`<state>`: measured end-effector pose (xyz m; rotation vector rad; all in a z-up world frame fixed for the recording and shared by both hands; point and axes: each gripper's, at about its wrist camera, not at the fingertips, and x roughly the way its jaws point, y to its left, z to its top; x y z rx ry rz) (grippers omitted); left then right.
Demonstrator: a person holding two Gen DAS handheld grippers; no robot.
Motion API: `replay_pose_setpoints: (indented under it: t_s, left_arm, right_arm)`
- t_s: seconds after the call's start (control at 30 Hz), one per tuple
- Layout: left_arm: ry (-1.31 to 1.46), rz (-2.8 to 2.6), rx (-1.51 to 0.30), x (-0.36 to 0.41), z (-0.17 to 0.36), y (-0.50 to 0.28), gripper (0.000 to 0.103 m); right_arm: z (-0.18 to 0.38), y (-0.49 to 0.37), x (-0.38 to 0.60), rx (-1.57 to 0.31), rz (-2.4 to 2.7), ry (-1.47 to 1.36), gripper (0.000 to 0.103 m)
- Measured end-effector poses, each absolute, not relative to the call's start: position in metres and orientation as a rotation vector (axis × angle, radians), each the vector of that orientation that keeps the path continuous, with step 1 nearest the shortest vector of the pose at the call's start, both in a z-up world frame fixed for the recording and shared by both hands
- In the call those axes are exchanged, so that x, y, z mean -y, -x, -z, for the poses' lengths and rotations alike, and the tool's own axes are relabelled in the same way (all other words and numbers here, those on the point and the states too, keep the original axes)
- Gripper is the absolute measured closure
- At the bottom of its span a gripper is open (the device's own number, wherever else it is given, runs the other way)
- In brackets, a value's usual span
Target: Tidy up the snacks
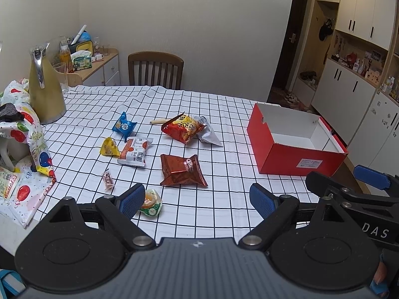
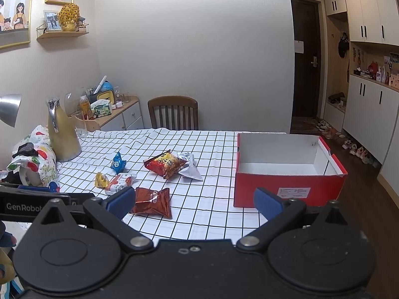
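Both tools hang released over the desk's near edge, holding nothing: the left tool [image 1: 197,200] and the right tool [image 2: 194,203] each have their blue pads spread wide. The snacks lie scattered across the middle of the checked desk [image 1: 224,129]: a brown packet [image 1: 183,170], an orange-red chip bag [image 1: 183,127], a blue packet [image 1: 124,125] and a yellow one [image 1: 109,147]. The red box [image 1: 296,144] sits open by the right edge, apart from the snacks.
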<state>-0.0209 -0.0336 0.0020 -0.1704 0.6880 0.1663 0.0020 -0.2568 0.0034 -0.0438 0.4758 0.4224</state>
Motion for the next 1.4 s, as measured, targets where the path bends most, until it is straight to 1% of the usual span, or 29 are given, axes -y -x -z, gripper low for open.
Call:
replay_pose_setpoints:
  t_s: [0.73, 0.97, 1.17, 1.4]
  left_arm:
    - [0.181, -0.189, -0.692, 0.035, 0.001, 0.015, 0.012]
    - [0.164, -0.223, -0.687, 0.022, 0.005, 0.010, 0.012]
    - [0.191, -0.206, -0.708, -0.006, 0.021, -0.003, 0.012]
    - [0.236, -0.190, -0.816, -0.040, 0.058, -0.029, 0.012]
  right_arm:
    - [0.000, -0.010, 0.256, -0.467, -0.455, 0.048, 0.003]
    - [0.004, -0.021, 0.243, -0.477, -0.503, 0.083, 0.003]
    - [0.014, -0.041, 0.226, -0.504, -0.534, 0.120, 0.005]
    - [0.033, -0.079, 0.197, -0.578, -0.592, 0.239, 0.007]
